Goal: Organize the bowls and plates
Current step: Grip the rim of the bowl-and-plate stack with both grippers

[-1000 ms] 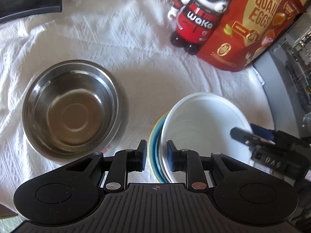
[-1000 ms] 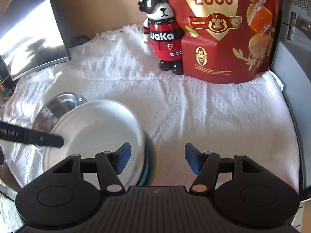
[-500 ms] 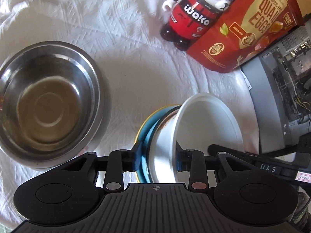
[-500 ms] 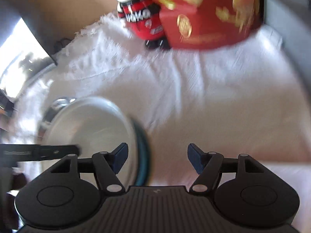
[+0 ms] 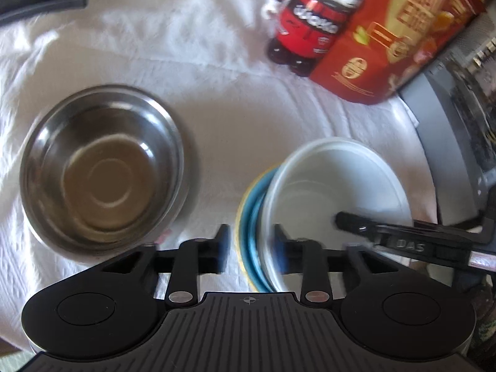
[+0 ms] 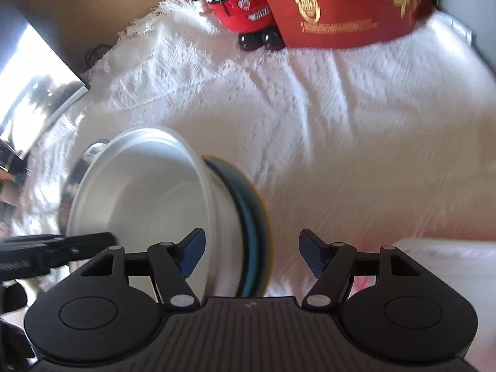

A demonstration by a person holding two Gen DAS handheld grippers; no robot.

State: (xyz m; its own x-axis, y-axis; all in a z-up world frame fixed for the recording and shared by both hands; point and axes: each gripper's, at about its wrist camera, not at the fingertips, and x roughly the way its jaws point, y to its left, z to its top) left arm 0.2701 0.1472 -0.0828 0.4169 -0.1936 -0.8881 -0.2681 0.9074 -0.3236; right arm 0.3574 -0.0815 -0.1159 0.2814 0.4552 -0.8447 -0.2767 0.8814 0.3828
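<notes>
A white bowl (image 5: 334,179) sits nested on a blue plate (image 5: 252,217) and a yellow plate. My left gripper (image 5: 250,246) is shut on the near rim of this stack, one finger outside, one inside the bowl. My right gripper (image 6: 249,255) is open, its fingers astride the stack's other rim, the left finger inside the white bowl (image 6: 145,195) and the right finger apart from the blue plate (image 6: 248,217). A steel bowl (image 5: 102,167) rests empty on the white cloth at the left.
A red panda-shaped bottle (image 5: 310,21) and a red quail-egg bag (image 5: 396,37) stand at the back. A grey computer case (image 5: 458,108) borders the right side. A dark monitor (image 6: 34,99) stands at the far left. A white box (image 6: 446,263) lies near my right gripper.
The left view pulled back, so the steel bowl and stack sit further in. The right gripper moved forward and down, its fingers now astride the stack's rim.
</notes>
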